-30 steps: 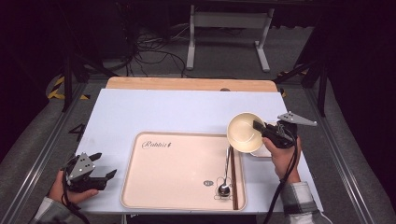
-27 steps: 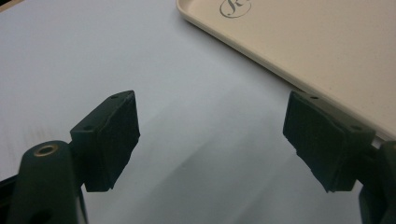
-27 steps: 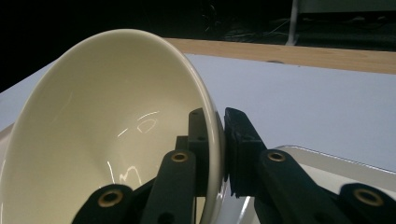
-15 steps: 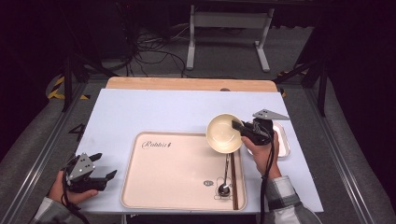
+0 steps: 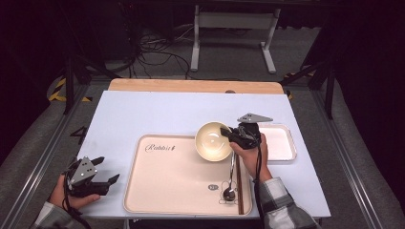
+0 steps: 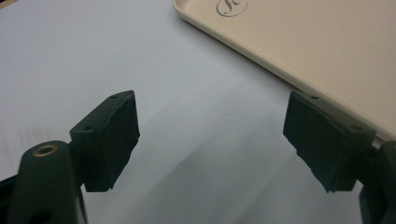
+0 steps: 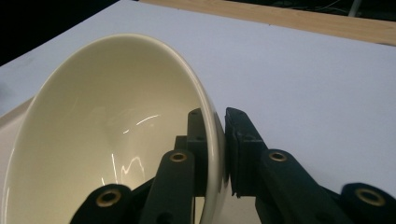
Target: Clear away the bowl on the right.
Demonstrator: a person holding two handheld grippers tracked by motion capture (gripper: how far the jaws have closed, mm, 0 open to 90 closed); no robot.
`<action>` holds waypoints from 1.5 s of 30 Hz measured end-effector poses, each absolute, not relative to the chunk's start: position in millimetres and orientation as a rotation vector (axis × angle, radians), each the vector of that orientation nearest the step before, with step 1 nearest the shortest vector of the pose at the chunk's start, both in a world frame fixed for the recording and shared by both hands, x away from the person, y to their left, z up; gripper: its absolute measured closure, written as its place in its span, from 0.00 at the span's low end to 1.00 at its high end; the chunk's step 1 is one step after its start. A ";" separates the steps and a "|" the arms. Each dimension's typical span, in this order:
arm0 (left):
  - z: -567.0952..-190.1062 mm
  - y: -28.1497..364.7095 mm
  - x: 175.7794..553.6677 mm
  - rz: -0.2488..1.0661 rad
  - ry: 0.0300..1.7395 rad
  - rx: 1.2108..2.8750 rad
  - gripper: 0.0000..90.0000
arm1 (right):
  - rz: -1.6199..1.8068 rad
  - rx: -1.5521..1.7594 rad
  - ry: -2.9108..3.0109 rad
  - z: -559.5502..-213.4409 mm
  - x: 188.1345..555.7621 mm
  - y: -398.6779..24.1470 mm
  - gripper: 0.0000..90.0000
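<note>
Presently we have the right gripper [image 5: 228, 134] clamped on the rim of the cream bowl [image 5: 213, 141], one jaw inside the wall, one outside, as the right gripper view makes plain [image 7: 219, 154]. The bowl hangs tilted, mouth toward the left of the high frame, right of centre over the upper right corner of the beige tray [image 5: 172, 181]. We cannot tell whether it touches the tray.

Lower right of the tray: a spoon [image 5: 230, 183] and dark chopsticks [image 5: 239, 186], lying close beside each other. A small white dish [image 5: 279, 141] sits just right of the tray.

The left gripper [image 5: 106, 171] rests at the lower left, jaws wide apart, nothing between them [image 6: 210, 140].

We judge this the carry-and-place step. Next move, as we read it: level the bowl, lower it onto bare tray above the cutlery, then release the rim.
</note>
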State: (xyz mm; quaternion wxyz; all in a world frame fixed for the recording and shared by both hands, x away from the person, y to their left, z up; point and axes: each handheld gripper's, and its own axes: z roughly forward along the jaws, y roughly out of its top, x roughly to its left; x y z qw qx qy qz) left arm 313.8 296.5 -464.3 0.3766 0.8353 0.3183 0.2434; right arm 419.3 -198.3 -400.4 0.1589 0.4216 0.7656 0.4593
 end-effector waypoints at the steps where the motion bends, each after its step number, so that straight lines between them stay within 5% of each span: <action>1: -464.3 296.7 313.8 0.622 0.814 2.136 0.21 | 1.305 1.206 2.200 -402.3 420.5 -196.1 0.90; 39: -465.6 297.5 314.0 0.622 0.814 2.147 0.21 | 1.187 1.275 2.247 -435.8 442.8 -164.9 0.91; 45: -465.4 297.3 313.9 0.620 0.812 2.145 0.21 | 1.201 1.275 2.252 -436.3 443.7 -165.5 0.83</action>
